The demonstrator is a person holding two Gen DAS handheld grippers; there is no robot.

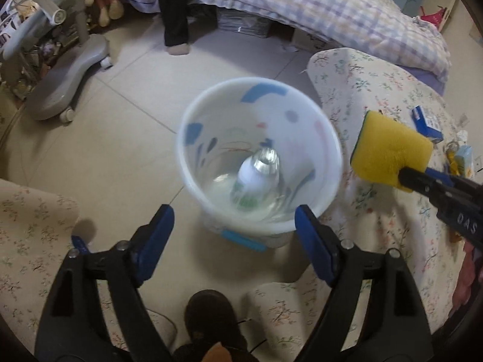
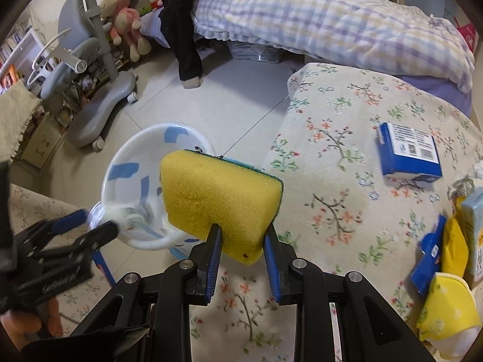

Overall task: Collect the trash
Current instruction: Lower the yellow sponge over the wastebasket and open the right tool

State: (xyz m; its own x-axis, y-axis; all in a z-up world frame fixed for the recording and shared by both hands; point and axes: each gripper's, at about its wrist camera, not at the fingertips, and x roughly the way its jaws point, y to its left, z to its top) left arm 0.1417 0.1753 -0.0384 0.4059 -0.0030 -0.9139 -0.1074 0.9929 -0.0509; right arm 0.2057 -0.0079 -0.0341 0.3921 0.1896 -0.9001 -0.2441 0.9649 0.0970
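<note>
Bedroom floor, tiled. Right tool (image 2: 242,235) pinched sponge (image 2: 220,199) at bin's (image 1: 332,150) 3 o'clock, outside the rim; early release would miss. Left tool (image 1: 234,220) gaped empty. Bottle (image 1: 256,178) inside bin.

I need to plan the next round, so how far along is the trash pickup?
Done: a plastic bottle lies in the white bin, and the left gripper is open above it. In hand: the right gripper pinches a yellow sponge. Left: a blue box and wrappers on the floral cloth.

blurred bottle (image 1: 256,178) label, bin (image 2: 120,163) partly hidden
</note>
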